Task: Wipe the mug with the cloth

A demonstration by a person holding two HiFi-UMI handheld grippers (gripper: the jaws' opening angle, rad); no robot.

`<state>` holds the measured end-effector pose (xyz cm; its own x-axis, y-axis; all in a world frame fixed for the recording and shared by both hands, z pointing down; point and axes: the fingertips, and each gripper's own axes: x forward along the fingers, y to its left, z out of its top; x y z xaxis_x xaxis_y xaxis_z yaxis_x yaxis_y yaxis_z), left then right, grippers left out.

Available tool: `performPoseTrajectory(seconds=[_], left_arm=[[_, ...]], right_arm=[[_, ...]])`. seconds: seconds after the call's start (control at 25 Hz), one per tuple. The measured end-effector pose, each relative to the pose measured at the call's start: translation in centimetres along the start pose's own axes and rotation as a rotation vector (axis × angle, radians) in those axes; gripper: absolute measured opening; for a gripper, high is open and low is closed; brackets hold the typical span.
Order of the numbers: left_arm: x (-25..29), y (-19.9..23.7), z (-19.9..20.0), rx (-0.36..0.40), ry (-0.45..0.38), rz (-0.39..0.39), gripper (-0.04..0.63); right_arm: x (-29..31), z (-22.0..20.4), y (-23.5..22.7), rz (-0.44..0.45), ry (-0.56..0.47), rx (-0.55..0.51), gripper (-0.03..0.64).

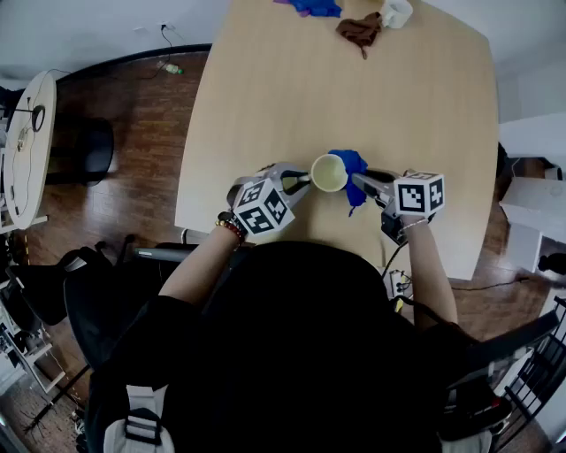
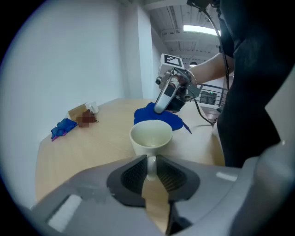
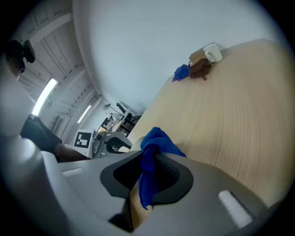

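My left claw [image 2: 151, 169] grips the cream ceramic mug [image 2: 151, 136] by its handle. My right claw [image 3: 146, 177] pinches the blue fabric cloth [image 3: 156, 144].

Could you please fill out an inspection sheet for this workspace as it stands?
Surface: light wooden table.
Job's things: cream mug upright near the person's edge; blue cloth close beside it, on its right.
Clutter: brown cloth, blue rag and white cup at the far edge.
Grippers: left hand-held gripper shut on the mug's handle; right hand-held gripper shut on the blue cloth.
Cables: dark cable trailing by the right hand-held gripper.
Surroundings: dark wood floor; dark chair to the left.
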<state>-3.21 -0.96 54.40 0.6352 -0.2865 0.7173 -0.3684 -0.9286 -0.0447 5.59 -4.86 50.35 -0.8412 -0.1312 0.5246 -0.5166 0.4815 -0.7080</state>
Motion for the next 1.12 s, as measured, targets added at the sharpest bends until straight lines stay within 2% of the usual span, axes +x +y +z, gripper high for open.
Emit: performPoseTrajectory(seconds=[0.12,0.24,0.32,0.36,0.48,0.52,0.64,0.84,0.92,1.04,1.12], left_arm=[[0.3,0.2,0.3,0.025,-0.019,-0.015,0.069],[-1.0,1.5,-2.9,0.041,-0.017,-0.033,0.069],[-0.6,3.4,-4.2,0.045,-0.035,-0.059,0.069],[-0.2,4.0,-4.2,0.045,-0.042,-0.073,0.069],[-1.2,2.9,-3.7,0.032,-0.003,-0.082,0.069],[-1.5,2.3,-3.2,0.033,0.006,-0.084,0.069],[-1.6,2.0,-2.3,0.046,0.009,-0.092,0.069],[-1.7,2.5,-2.0,0.051,0.014,-0.081,0.069],[-1.7,2.7,-2.2,0.043,0.016,-0.076,0.069],[-2.7,1.5,-2.4,0.026,0.032,-0.038,0.069],[-2.5,-0.2,-0.6,0.006,0.038,-0.012,0.069]], right_arm=[[0.1,0.2,-1.2,0.003,-0.011,0.057,0.064],[3.7,-1.9,-3.6,-0.075,0.017,0.242,0.063],[5.3,-1.5,-5.5,-0.128,0.030,0.285,0.063],[5.6,-0.8,-5.9,-0.120,0.039,0.266,0.063],[6.9,-0.2,-4.0,-0.003,0.109,0.166,0.063],[6.8,-0.5,-3.7,0.002,0.130,0.153,0.063],[6.4,-1.4,-4.5,-0.055,0.174,0.148,0.063],[6.8,-1.5,-5.1,-0.112,0.188,0.140,0.063],[6.7,-1.2,-4.6,-0.101,0.177,0.133,0.063],[5.8,-1.3,-1.9,-0.019,0.126,0.140,0.063],[2.0,-1.4,-0.9,-0.038,0.098,0.113,0.063]])
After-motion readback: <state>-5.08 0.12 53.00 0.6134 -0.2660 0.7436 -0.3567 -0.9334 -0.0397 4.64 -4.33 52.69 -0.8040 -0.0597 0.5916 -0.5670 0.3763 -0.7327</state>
